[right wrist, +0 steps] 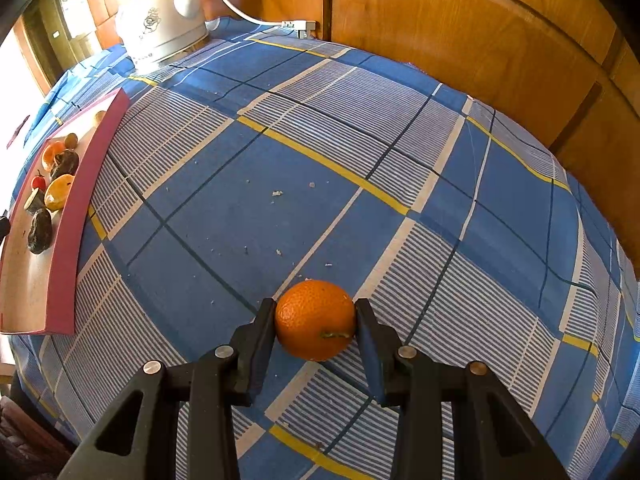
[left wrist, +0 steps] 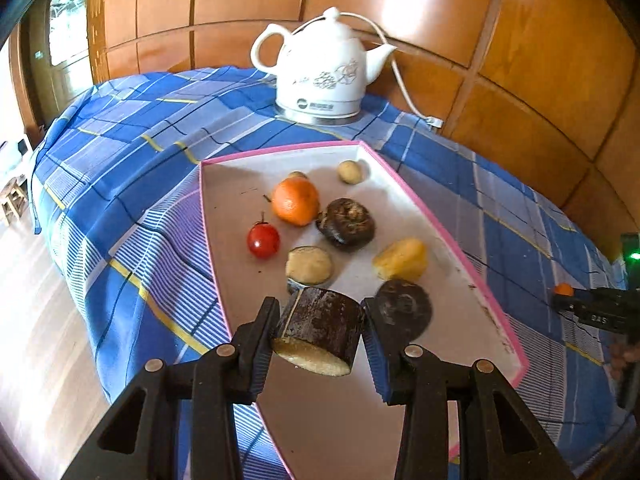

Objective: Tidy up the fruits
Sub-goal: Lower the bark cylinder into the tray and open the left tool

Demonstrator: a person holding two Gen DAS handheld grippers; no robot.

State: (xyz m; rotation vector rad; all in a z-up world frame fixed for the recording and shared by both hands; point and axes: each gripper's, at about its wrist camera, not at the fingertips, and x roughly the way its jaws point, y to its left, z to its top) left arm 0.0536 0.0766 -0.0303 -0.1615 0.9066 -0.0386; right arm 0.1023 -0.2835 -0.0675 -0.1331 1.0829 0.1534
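Observation:
My left gripper (left wrist: 320, 332) is shut on a dark-skinned cut piece of fruit (left wrist: 320, 330) with a pale cut face, held just above the near part of the pink-rimmed tray (left wrist: 472, 276). In the tray lie an orange (left wrist: 296, 201), a red cherry tomato (left wrist: 263, 241), a yellow piece (left wrist: 400, 259), several dark pieces (left wrist: 347, 222) and pale pieces (left wrist: 309, 265). My right gripper (right wrist: 315, 320) is shut on an orange (right wrist: 315, 319) over the blue checked tablecloth (right wrist: 360, 140), to the right of the tray (right wrist: 66, 216). It also shows at the right edge of the left wrist view (left wrist: 564, 290).
A white ceramic kettle (left wrist: 324, 68) with a cord and plug (right wrist: 298, 24) stands at the back of the table by the wooden wall panels. Crumbs (right wrist: 277, 193) lie on the cloth. The table edge drops to the floor on the left.

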